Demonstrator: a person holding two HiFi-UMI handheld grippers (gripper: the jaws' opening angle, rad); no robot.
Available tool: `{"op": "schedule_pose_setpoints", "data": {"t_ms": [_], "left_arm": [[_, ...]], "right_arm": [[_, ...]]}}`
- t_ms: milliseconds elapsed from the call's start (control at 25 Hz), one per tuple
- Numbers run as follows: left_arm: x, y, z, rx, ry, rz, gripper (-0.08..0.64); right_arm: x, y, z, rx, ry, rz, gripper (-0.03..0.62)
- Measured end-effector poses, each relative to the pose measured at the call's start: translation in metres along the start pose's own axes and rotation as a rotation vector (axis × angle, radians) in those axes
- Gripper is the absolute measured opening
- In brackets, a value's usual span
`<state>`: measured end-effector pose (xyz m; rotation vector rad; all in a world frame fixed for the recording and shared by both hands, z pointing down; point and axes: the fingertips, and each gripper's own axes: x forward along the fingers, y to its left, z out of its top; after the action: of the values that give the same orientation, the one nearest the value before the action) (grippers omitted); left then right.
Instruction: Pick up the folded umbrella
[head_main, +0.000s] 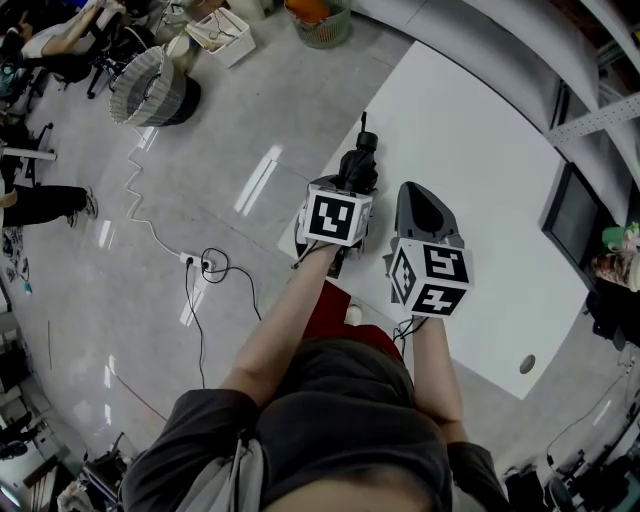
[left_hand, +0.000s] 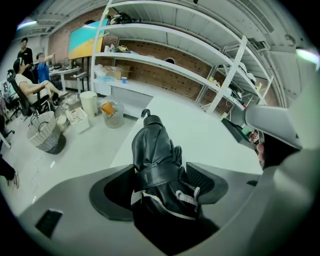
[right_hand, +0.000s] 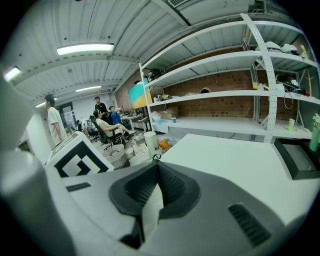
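Sitting between the jaws of the left gripper (left_hand: 161, 186), the folded umbrella (left_hand: 156, 155) is black and strapped round its middle. Its tip points toward the upper centre of the left gripper view, out over the edge of the white table (left_hand: 210, 135). The jaws press on its lower bundle from both sides, so the grasp looks made. In the head view it shows just above that gripper's marker cube, at the table's left edge. Whether it is fully clear of the tabletop I cannot tell, so a lift may be left to do. The right gripper (right_hand: 156, 175), at centre right of the head view, has its jaws together on nothing and hovers over the table.
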<state>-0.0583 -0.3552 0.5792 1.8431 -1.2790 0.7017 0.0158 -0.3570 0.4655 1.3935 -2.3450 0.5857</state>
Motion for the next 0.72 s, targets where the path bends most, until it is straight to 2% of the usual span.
{"op": "schedule_pose_setpoints", "data": {"t_ms": [160,440,720], "left_arm": [[-0.0010,-0.0049,0.0034,0.004,-0.003,0.006,0.310],[0.0057,-0.0050,-0.0041,0.076,0.056,0.048,0.309],[0.0071,-0.0032,-0.0025,0.099,0.050,0.069,0.300]], "right_arm": [[0.0023,-0.0014,0.0006,0.004,0.004,-0.001,0.018],[0.0072,-0.0017,0.0002,0.013,0.009,0.001,0.018],[0.0093,-0.0032,-0.0003,0.016,0.015,-0.007,0.018]]}}
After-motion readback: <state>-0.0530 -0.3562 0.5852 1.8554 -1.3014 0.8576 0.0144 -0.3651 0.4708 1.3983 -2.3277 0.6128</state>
